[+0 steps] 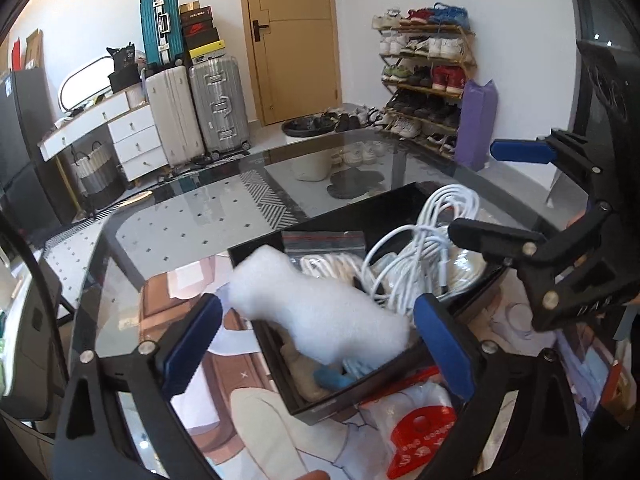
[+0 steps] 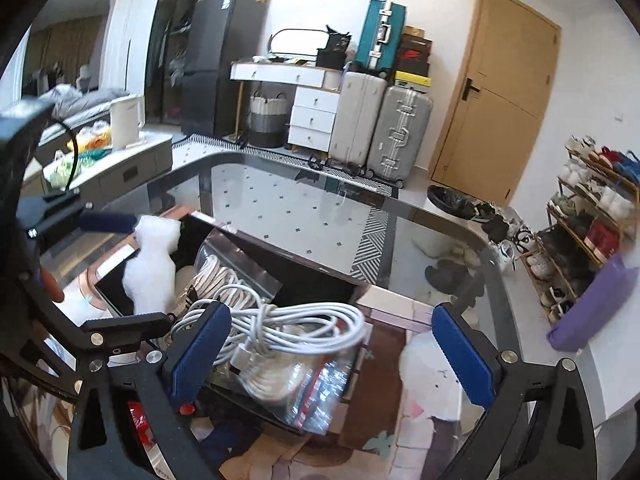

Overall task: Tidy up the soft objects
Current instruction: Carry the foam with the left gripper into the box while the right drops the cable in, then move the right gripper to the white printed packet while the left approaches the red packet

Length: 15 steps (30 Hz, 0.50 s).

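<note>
A black open box point(image 1: 332, 396) point(image 2: 320, 276) sits on a glass table. A white foam wrap piece point(image 1: 316, 308) point(image 2: 150, 268) lies over the box's near-left part, between the open fingers of my left gripper point(image 1: 316, 340), not pinched. A coiled white cable point(image 1: 420, 252) point(image 2: 288, 320) and a zip bag of white rope point(image 1: 324, 256) point(image 2: 224, 276) lie in the box. A blue soft item point(image 1: 334, 376) lies under the foam. My right gripper point(image 2: 332, 356) is open and empty above the box's cable end; it also shows in the left wrist view point(image 1: 504, 196).
A printed mat point(image 2: 384, 412) lies under the box. A red and white plastic bag point(image 1: 420, 428) lies in front of the box. The glass table edge point(image 2: 460, 224) curves beyond. Suitcases point(image 1: 200, 112), a shoe rack point(image 1: 424, 76) and a door point(image 1: 296, 36) stand behind.
</note>
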Tool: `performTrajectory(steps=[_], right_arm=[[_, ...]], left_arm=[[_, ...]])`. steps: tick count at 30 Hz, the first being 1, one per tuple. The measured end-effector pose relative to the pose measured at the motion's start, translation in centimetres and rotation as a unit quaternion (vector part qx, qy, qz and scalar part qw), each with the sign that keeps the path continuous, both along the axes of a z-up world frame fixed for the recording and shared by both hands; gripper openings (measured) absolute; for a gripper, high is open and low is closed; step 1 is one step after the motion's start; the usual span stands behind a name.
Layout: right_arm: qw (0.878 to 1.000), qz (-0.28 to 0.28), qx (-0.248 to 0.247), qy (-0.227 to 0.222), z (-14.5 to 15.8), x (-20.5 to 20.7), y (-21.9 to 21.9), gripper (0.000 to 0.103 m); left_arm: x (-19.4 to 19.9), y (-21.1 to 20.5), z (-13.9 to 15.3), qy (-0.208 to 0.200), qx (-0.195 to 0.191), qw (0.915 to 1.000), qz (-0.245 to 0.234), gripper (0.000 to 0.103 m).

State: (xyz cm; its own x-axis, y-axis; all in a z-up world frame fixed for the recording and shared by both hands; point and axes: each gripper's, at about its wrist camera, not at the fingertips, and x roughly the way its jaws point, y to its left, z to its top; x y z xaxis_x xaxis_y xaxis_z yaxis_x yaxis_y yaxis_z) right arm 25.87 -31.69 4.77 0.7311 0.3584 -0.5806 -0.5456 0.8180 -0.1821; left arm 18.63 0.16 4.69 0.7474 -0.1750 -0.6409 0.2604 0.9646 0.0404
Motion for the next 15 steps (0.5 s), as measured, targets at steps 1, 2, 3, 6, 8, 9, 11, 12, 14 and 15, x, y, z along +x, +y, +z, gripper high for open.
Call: performTrajectory(steps=[1,2,3,6,8,9,11,12,14,15], right_arm=[[1.0,-0.002,0.003,0.001,0.2,-0.1,-0.3,0.102],[1.0,-0.005,0.007,0.001,0.4,-0.4,-0.9,0.102],[1.0,-0.009,0.011,0.001,0.5,-0.7,-1.3,0.102],[1.0,-0.014,0.025,0.01,0.7,-1.5,-2.7,0.102],[0.999,-0.011,0.033,0.024,0.5,-2.2,-3.4,0.102],[0.999,-0.008,0.035,0.03,0.4,-2.5,-3.6,0.102],[0.998,-0.001,0.042,0.047,0.0,-3.2,-4.1,0.102],[0.998,0.002,0.046,0.052,-0.1,-3.5,-4.2,0.102],[0.996,0.01,0.06,0.07,-0.6,-4.2,-4.9,0.102],[0.995,0.014,0.062,0.076,-0.7,-4.6,-4.7,0.102]], left_arm=[[-0.1,0.0,0.0,0.0,-0.004,1.0,-0.002,0.102],[-0.2,0.0,0.2,-0.001,-0.009,1.0,-0.002,0.103],[-0.3,0.0,0.2,-0.002,-0.012,0.9999,-0.002,0.103],[-0.8,0.0,0.5,-0.004,-0.019,0.9998,0.001,0.103],[-1.3,0.1,0.7,-0.005,-0.021,0.9998,0.003,0.103],[-1.6,0.1,0.8,-0.006,-0.021,0.9998,0.004,0.103],[-2.3,0.3,1.0,-0.007,-0.021,0.9997,0.008,0.103],[-2.7,0.4,1.1,-0.007,-0.022,0.9997,0.012,0.103],[-3.4,0.5,1.2,-0.005,-0.027,0.9994,0.019,0.103],[-3.8,0.6,1.1,-0.005,-0.03,0.9993,0.021,0.103]])
